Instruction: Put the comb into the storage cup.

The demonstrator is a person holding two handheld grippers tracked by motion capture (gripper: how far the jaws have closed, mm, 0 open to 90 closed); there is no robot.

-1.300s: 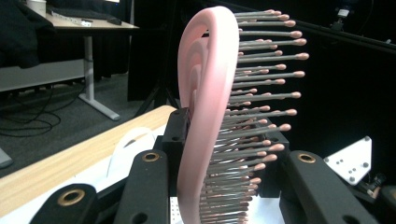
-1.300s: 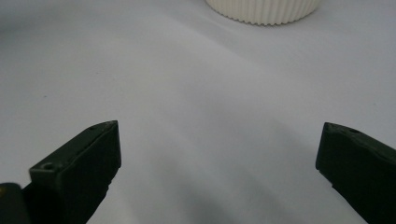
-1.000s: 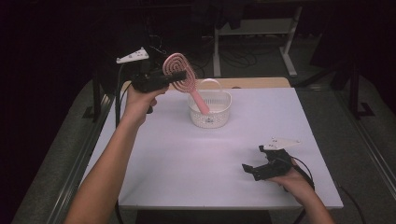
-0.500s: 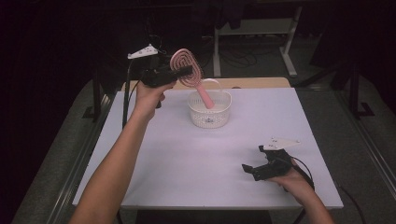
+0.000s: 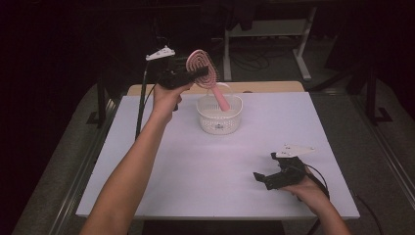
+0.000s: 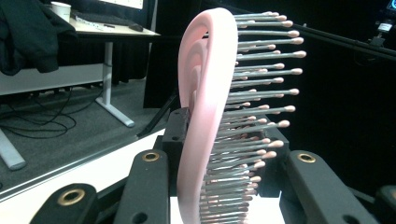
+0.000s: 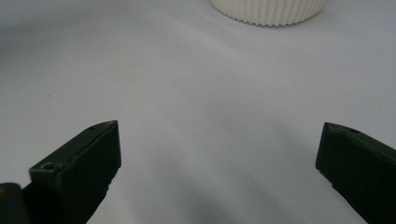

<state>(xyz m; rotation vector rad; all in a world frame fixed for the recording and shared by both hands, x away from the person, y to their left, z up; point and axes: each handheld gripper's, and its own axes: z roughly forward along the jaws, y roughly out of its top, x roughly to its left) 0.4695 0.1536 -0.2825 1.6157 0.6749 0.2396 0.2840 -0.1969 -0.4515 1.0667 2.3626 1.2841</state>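
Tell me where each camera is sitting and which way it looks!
High view: sits above the person's side, looks forward and down on the white table; both forearms, the left gripper and right gripper show.
Left gripper view: rides the left gripper, looks along its jaws clamped on the pink hairbrush.
Right gripper view: rides the right gripper, looks low across the table; its jaws stand open.
Shared: the white basket shows in the high and right gripper views.
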